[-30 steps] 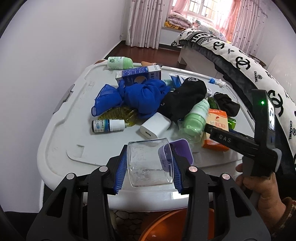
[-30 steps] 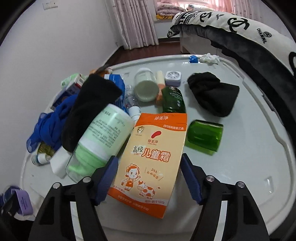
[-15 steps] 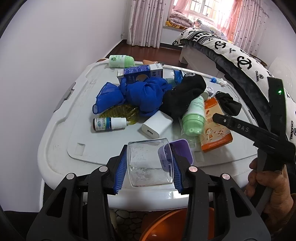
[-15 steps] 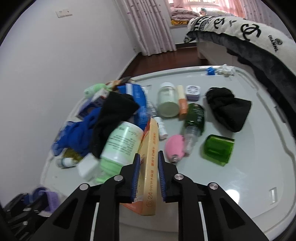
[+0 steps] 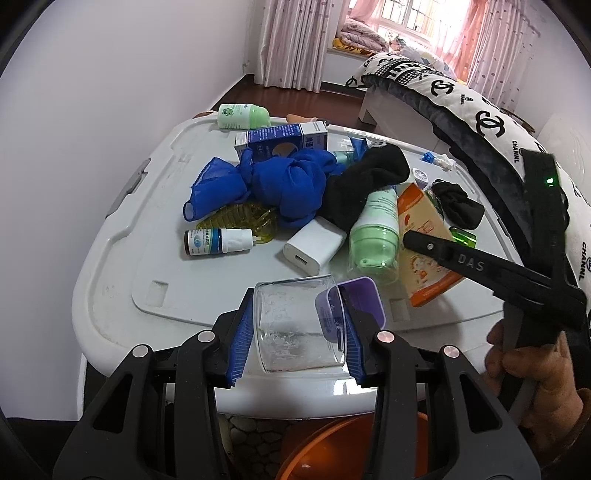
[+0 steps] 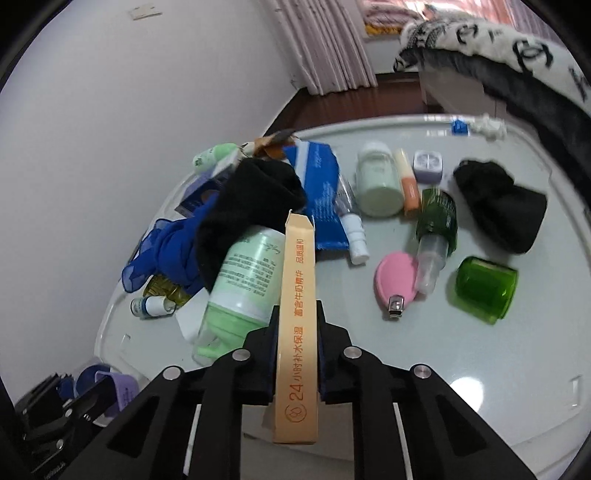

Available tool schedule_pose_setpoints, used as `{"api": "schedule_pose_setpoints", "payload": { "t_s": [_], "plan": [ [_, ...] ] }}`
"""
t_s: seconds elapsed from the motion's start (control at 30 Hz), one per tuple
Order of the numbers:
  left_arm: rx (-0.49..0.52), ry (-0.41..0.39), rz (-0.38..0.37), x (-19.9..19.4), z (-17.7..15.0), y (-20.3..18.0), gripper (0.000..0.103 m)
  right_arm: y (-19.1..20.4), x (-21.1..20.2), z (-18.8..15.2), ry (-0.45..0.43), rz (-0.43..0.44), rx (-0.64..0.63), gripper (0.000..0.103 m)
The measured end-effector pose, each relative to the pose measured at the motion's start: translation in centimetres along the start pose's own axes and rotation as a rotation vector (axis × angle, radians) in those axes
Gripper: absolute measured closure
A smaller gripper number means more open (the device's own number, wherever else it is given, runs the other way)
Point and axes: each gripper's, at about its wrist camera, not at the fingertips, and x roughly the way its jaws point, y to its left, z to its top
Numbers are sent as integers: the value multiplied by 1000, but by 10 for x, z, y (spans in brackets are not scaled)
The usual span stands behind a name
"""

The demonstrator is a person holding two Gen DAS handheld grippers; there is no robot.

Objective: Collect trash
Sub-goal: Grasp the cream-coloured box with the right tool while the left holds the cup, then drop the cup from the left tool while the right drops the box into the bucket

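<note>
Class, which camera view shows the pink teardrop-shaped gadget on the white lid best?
The right wrist view: the pink gadget lies in plain sight between the orange box and the green cap. In the left wrist view it is hidden.

White plastic lid (image 5: 110, 295) serves as the surface, set against a white wall (image 5: 110, 92). Pink curtains (image 5: 291, 40) and window (image 5: 413, 14) at back, dark wood floor (image 5: 295, 99) below them. Bed with black-and-white logo blanket (image 5: 480, 114) on right; orange bucket (image 5: 332, 454) under the lid's near edge.
</note>
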Motion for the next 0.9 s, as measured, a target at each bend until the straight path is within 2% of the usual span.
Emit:
{"api": "schedule_pose_setpoints", "payload": {
  "t_s": [0.1, 0.23, 0.37, 0.47, 0.6, 0.7, 0.73, 0.77, 0.8, 0.83, 0.9],
  "plan": [
    [18, -10, 2, -6, 0, -4, 62, 3, -17, -3, -18, -14, -20, 88],
    [48, -23, -17, -23, -1, -13, 62, 10, -59, -6, -55, 7, -46, 88],
    [104, -11, -42, -42, -12, -27, 62, 24, -106, -34, -27, 38, -90, 88],
    [157, 69, -72, -51, -38, -37, 62, 27, -122, -77, 83, 62, -94, 88],
    [201, 258, -126, -48, -87, -46, 62, 18, -113, -143, 246, 79, -51, 88],
    [235, 380, -146, -38, -113, -55, 61, 12, -99, -162, 342, 92, -21, 84],
    [239, 403, -141, -34, -117, -57, 59, 11, -94, -162, 372, 97, -11, 80],
    [239, 418, -135, -32, -119, -59, 54, 10, -91, -162, 383, 85, -8, 71],
    [245, 423, -118, -31, -120, -60, 40, 9, -90, -161, 390, 69, -7, 45],
    [246, 416, -106, -31, -119, -60, 29, 9, -90, -161, 388, 58, -6, 32],
    [231, 403, -90, -33, -118, -57, 22, 6, -92, -158, 368, 49, -1, 32]
  ]
}}
